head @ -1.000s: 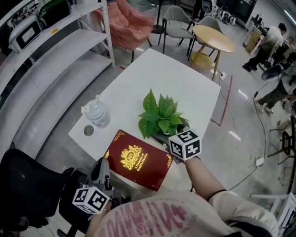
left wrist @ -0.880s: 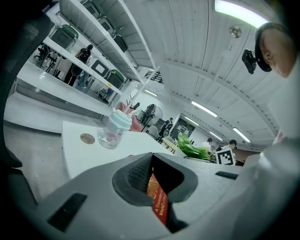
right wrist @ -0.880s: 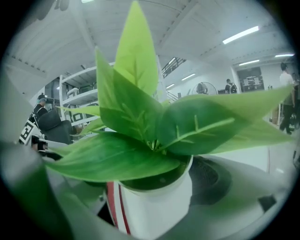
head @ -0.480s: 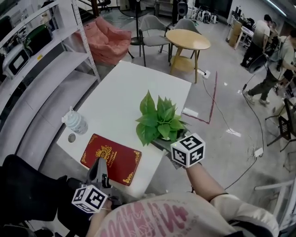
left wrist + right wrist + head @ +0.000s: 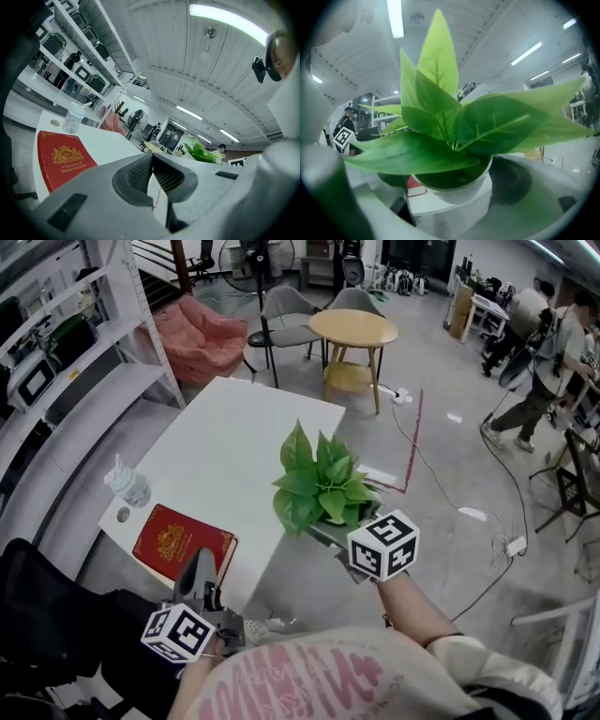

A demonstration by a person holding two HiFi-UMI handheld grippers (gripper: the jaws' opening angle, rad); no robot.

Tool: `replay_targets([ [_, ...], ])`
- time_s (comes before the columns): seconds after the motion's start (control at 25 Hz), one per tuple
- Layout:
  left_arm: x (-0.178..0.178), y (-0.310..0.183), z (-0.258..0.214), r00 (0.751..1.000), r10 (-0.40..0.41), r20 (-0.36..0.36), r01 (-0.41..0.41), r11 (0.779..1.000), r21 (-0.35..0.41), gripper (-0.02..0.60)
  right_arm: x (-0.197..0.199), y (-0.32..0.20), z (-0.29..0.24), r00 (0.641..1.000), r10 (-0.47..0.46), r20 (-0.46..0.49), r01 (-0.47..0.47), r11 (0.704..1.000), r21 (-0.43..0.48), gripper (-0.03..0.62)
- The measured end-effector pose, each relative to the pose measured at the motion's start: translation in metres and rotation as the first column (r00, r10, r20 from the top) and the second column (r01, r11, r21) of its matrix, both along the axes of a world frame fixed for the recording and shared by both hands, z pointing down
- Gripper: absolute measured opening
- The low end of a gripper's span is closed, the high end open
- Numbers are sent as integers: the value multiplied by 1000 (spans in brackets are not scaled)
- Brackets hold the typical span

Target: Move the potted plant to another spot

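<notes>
The right gripper [image 5: 328,526] clasps the smooth, round white pot [image 5: 457,187] of the plant [image 5: 319,486], whose broad glossy leaves [image 5: 440,117] hang in the air by the flat white table's [image 5: 234,442] right edge, while the left gripper's [image 5: 200,570] ribbed dark pads [image 5: 138,176] press together on nothing near a red book [image 5: 183,542].

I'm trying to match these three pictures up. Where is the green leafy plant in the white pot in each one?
Head view: the green leafy plant in its white pot is central, in the right gripper, at the white table's right edge.
Left gripper view: the plant is small, right of centre.
Right gripper view: it fills the picture, pot between the jaws.
Shared landmark: the red hardcover book, plain in head and left gripper views.
</notes>
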State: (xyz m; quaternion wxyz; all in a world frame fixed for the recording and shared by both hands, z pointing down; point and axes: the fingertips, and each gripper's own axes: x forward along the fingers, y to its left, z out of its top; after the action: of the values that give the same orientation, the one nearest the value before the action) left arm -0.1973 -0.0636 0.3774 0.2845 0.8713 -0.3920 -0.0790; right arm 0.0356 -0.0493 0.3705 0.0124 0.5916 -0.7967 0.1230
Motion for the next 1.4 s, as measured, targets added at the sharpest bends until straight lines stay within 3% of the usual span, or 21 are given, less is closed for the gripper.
replay_targets([
  [0.24,28,34,-6,1000,-2,-11,3,999,36,3,41,43,-8,999,32,13,-33,999,30,518],
  [0.48,82,87,-16,1000,-4,12,3,997,72,3,108,103,-13,995,54,84,-58,997,57,518],
  [0.88,74,66,-12,999,27,35,-29,998,49,3,115,110,-17,990,109,88,-115,991,66,520],
  [1.4,102,34,10,986,162,47,-164,985,46,3,128,108,7,970,216,112,-222,974,46,519],
])
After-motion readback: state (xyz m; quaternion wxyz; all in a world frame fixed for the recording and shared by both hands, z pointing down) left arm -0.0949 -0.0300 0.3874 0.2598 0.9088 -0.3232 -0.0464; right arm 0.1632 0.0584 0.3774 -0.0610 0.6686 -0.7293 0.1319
